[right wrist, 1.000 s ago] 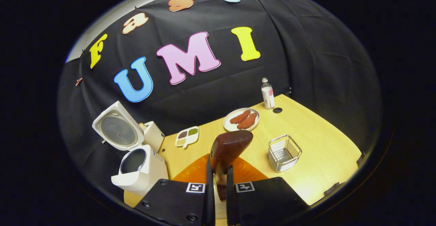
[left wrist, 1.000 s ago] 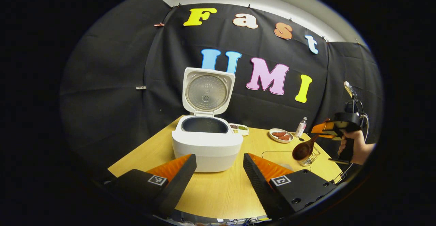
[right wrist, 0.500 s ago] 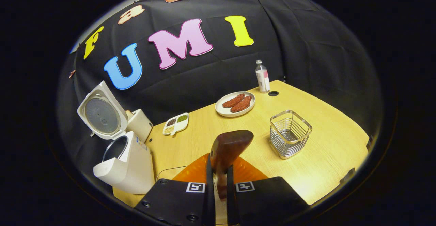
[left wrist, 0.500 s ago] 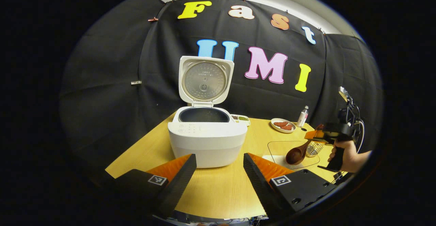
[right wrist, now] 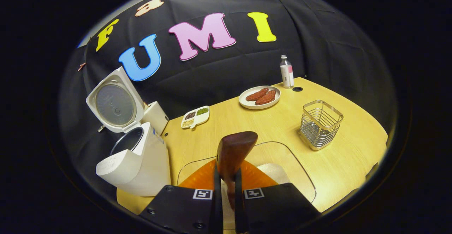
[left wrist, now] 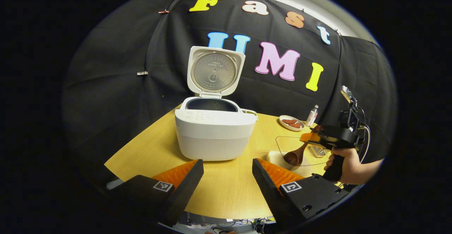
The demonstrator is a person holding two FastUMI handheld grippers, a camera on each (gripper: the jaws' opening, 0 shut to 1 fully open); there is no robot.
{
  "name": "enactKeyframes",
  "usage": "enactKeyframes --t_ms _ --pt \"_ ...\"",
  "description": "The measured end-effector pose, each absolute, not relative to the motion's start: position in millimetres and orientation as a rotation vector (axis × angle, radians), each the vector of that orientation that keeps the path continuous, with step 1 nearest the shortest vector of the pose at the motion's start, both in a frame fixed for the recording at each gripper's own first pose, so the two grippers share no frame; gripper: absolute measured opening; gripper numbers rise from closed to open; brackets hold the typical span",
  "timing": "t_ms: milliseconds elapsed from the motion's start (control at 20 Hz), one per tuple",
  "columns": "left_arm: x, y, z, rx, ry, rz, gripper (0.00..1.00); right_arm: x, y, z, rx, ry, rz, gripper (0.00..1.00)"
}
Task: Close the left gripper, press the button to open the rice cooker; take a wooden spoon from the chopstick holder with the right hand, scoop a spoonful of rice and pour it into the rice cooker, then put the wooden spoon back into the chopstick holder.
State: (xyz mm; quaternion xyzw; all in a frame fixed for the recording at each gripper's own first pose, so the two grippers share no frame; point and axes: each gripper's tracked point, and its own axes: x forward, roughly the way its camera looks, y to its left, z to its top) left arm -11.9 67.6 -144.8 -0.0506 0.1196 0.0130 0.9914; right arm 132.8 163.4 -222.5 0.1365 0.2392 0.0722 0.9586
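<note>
The white rice cooker stands on the table with its lid raised and the dark inner pot showing. My left gripper is open in front of the cooker, holding nothing. My right gripper is shut on the handle of the wooden spoon. In the left gripper view a hand holds that right gripper, and the wooden spoon points bowl-down into a clear glass bowl holding white rice. The wire chopstick holder stands to the right, with nothing in it.
A plate of red food and a small bottle sit at the back of the table. A sectioned dish of grains lies near the rice cooker. The glass bowl is right below the spoon.
My right gripper has come down and forward with the spoon, from above the holder to over the glass bowl. The left gripper has dropped a little, staying open.
</note>
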Motion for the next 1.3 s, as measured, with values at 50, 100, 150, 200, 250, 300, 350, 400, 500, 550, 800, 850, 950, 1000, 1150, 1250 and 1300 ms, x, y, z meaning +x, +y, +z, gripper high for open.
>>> enactKeyframes --t_ms 50,100,150,200,250,300,350,400,500,550,800,850,950,1000,1150,1250,1300 --pt "-13 69 -144 -0.104 0.239 0.031 0.95 129 167 -223 0.289 0.497 0.152 0.18" --pt "-14 69 -143 -0.107 0.237 0.033 0.95 125 170 -223 0.314 0.514 0.152 0.18" --pt "-15 69 -142 -0.111 0.234 0.035 0.95 122 173 -224 0.35 0.533 0.149 0.18" --pt "-18 70 -142 -0.115 0.231 0.036 0.95 119 176 -224 0.394 0.556 0.144 0.17" --pt "-19 71 -142 -0.117 0.231 0.038 0.95 116 179 -224 0.44 0.58 0.141 0.18" --pt "-21 71 -144 -0.119 0.231 0.04 0.95 113 181 -224 0.478 0.6 0.137 0.18" --pt "-23 71 -144 -0.122 0.232 0.043 0.95 111 181 -224 0.508 0.616 0.13 0.18" --pt "-25 72 -144 -0.125 0.233 0.045 0.95 109 180 -223 0.53 0.63 0.123 0.18" --pt "-30 72 -143 -0.135 0.233 0.049 0.95 105 177 -221 0.564 0.646 0.114 0.18" --pt "-32 72 -140 -0.138 0.228 0.049 0.95 105 173 -217 0.59 0.649 0.109 0.18" --pt "-37 67 -135 -0.111 0.21 0.042 0.95 112 151 -201 0.726 0.643 0.082 0.18" --pt "-38 65 -131 -0.108 0.202 0.034 0.95 113 147 -200 0.752 0.647 0.072 0.18" --pt "-39 60 -132 -0.098 0.201 0.024 0.95 113 137 -197 0.786 0.643 0.054 0.18" --pt "-39 59 -131 -0.095 0.2 0.021 0.95 112 134 -195 0.794 0.64 0.048 0.18" --pt "-40 53 -125 -0.097 0.191 0.009 0.95 110 123 -188 0.816 0.632 0.039 0.18" --pt "-40 49 -123 -0.093 0.184 0.002 0.95 112 116 -182 0.84 0.626 0.029 0.18" --pt "-41 47 -122 -0.091 0.182 0.0 0.95 114 113 -178 0.856 0.622 0.021 0.18"
